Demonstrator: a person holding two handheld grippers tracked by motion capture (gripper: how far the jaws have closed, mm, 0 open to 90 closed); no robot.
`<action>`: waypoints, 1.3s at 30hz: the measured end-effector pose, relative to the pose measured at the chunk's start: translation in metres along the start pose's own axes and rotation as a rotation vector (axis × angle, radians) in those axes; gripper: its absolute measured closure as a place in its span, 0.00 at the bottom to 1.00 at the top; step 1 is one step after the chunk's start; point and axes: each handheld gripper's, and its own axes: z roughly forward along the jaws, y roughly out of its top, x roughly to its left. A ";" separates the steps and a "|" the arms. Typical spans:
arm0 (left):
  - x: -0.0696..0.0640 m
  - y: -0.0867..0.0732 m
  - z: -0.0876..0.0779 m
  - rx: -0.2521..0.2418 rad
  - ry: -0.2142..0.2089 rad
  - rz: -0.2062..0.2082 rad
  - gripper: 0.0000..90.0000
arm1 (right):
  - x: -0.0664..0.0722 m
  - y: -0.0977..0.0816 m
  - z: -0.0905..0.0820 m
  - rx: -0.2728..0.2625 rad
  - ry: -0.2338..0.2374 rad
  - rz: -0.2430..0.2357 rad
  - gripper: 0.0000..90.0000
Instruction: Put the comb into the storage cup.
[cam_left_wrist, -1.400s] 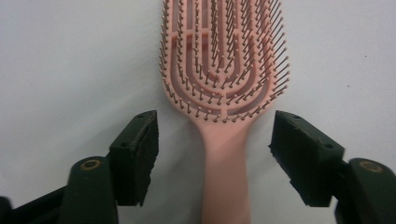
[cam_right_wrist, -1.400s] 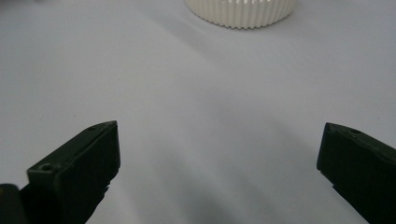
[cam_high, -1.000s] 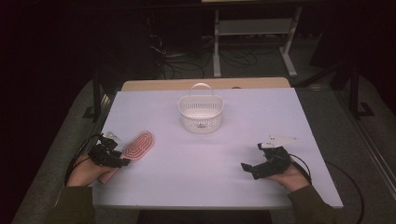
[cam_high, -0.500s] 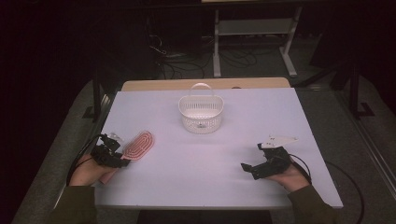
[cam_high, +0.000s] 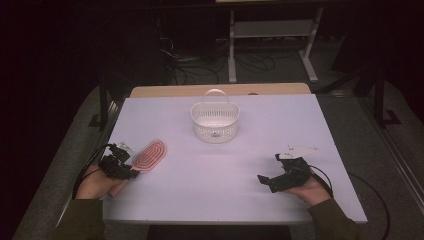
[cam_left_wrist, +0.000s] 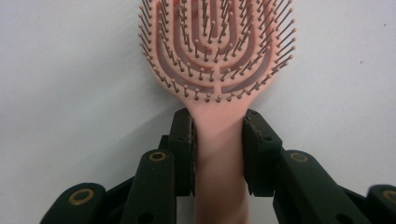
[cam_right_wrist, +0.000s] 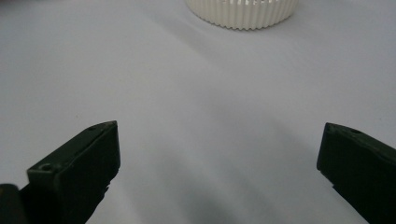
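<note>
Room: dark, with a metal rack (cam_high: 272, 35) and cables on the floor along the top of the high view.
Tabletop (cam_high: 260, 130): pale, filling the middle of the high view.
Basket (cam_high: 215, 120): white, slotted, upright with its handle raised, upper centre of the high view; its ribbed wall (cam_right_wrist: 243, 11) sits at the top edge of the right gripper view. Well apart from both hands, nothing between.
Brush (cam_high: 150, 156): pink, flat on the tabletop at lower left of the high view, bristles up, head pointing to the upper right.
Left hand-held gripper (cam_high: 120, 167): its jaws have just been closing, and the pads now press both sides of the brush handle (cam_left_wrist: 218, 154), just below the head.
Right hand-held gripper (cam_high: 272, 176): lower right of the high view, jaws spread wide over bare tabletop, holding nothing.
</note>
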 end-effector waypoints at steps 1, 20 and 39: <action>0.000 0.000 0.000 -0.001 0.000 -0.003 0.77 | 0.000 0.000 0.000 -0.002 0.000 0.000 0.00; 0.000 -0.002 -0.001 -0.015 -0.006 0.012 0.78 | 0.001 -0.001 -0.003 -0.006 -0.003 -0.002 0.00; 0.002 0.001 -0.008 -0.055 -0.057 0.024 0.78 | -0.001 -0.001 -0.002 -0.006 0.004 -0.003 0.00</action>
